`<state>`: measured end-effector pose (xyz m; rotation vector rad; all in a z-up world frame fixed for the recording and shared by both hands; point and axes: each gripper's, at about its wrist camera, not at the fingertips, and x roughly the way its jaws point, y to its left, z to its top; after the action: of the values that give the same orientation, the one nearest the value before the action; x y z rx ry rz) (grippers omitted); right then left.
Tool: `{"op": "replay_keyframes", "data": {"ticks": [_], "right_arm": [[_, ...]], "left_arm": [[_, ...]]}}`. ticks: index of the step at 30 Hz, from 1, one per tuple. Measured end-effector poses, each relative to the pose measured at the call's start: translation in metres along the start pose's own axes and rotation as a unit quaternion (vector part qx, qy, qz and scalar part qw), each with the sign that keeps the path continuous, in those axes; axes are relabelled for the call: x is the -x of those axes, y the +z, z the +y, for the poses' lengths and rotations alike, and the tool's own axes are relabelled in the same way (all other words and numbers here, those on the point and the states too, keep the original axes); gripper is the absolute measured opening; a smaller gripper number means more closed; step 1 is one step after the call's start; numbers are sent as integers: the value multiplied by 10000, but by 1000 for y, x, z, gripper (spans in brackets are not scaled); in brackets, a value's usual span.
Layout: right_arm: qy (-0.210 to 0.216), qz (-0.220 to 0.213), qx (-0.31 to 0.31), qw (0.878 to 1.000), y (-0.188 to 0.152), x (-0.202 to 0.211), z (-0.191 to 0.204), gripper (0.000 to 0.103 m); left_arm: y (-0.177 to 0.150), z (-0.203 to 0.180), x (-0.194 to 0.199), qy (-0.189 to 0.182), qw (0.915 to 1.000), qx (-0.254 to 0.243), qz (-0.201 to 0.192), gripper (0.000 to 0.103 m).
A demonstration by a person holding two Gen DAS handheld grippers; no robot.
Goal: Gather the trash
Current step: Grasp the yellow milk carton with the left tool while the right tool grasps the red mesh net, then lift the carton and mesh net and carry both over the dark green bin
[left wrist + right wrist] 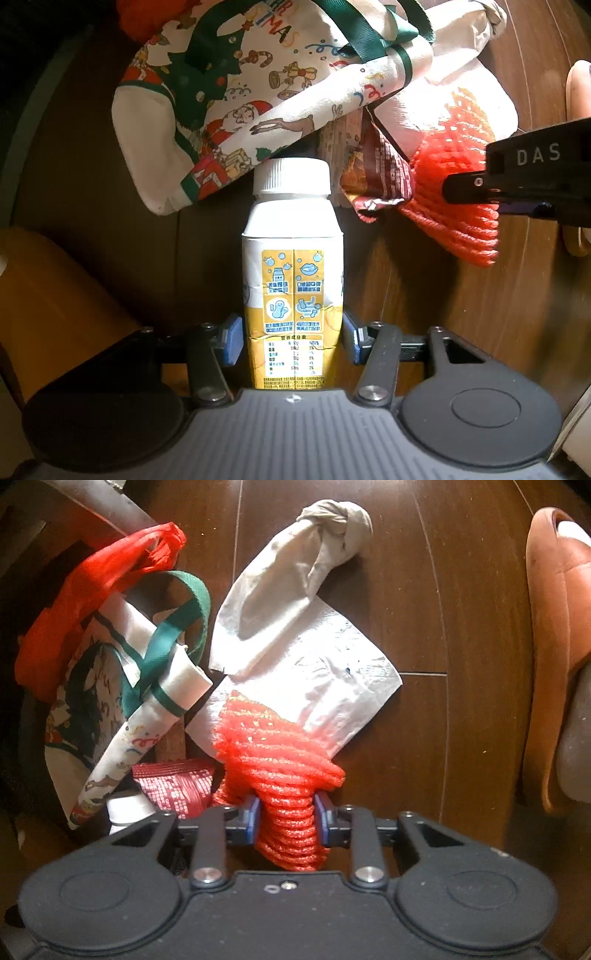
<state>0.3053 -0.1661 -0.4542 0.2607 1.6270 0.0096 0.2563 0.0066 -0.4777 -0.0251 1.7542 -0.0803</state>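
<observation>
Clamping down with both tools at once, I have my left gripper (293,341) straddling a small white and yellow drink carton with a white screw cap (293,280). It lies lengthwise on the dark brown wooden floor (498,314), base nearest me and cap pointing away. The blue pads (232,341) sit against its two sides and the card is creased where they meet it, so I am gripping it.

My right gripper (287,821) is closed on an orange-red foam fruit net (284,771). The net is pinched narrow between the pads and flares out beyond them, its far edge lying over a crumpled white paper napkin (343,686).

Just left of the net is a crinkled dark red foil snack wrapper (175,786), touching it. Further out, past the carton's cap, a white cloth tote bag printed with Christmas figures and fitted with green webbing handles (236,88) lies slumped on the floor. Beyond the napkin rests a knotted grey-white sock (325,531). At the far right edge stands an orange-brown rubber slipper (554,627), well apart from the trash.
</observation>
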Motion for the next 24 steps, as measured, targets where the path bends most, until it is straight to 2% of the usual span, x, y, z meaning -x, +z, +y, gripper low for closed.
{"op": "replay_keyframes", "data": {"ticks": [2,9,16,19,24], "right_arm": [[-53,-4,45,10000,-3,4,1,20],[-144,-30,21,9999,-8,27,5,19],[-115,-435,249,9987,-9,64,5,17],[-14,-628,273,9977,-7,88,0,17],[48,-922,628,9937,-16,116,10,17]], "left_arm": [[2,2,-2,-7,10000,16,4,51],[-8,5,14,90,9999,68,-69,51],[-16,5,38,-74,9995,147,-287,50],[-20,6,56,-170,9985,270,-438,50],[-27,14,94,-365,9936,532,-922,50]]}}
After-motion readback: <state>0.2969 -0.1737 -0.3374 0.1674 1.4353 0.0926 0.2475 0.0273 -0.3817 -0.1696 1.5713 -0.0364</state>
